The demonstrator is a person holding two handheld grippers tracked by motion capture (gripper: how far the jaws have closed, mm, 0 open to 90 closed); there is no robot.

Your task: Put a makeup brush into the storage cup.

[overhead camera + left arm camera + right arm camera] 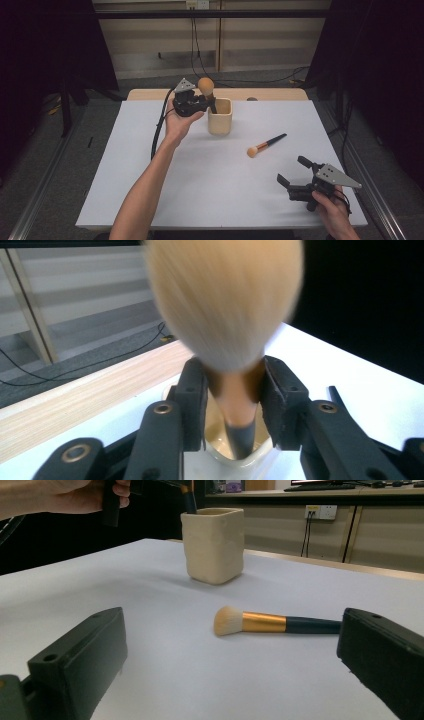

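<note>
Above the cream cup [220, 116], the left gripper [209, 102] clamps its jaws on a makeup brush [206, 88]: fluffy peach head up, copper ferrule, dark handle dipping into the cup. A second brush [266, 144] lies flat, right of the cup. Farther right, the right gripper [295, 170] hovers wide open, holding nothing. Two brushes, one cup.

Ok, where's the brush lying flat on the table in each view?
High view: brush lies right of centre, between the cup and the right tool.
Left gripper view: not in it.
Right gripper view: brush lies centre, in front of the cup.
Shared landmark: the cup.
</note>
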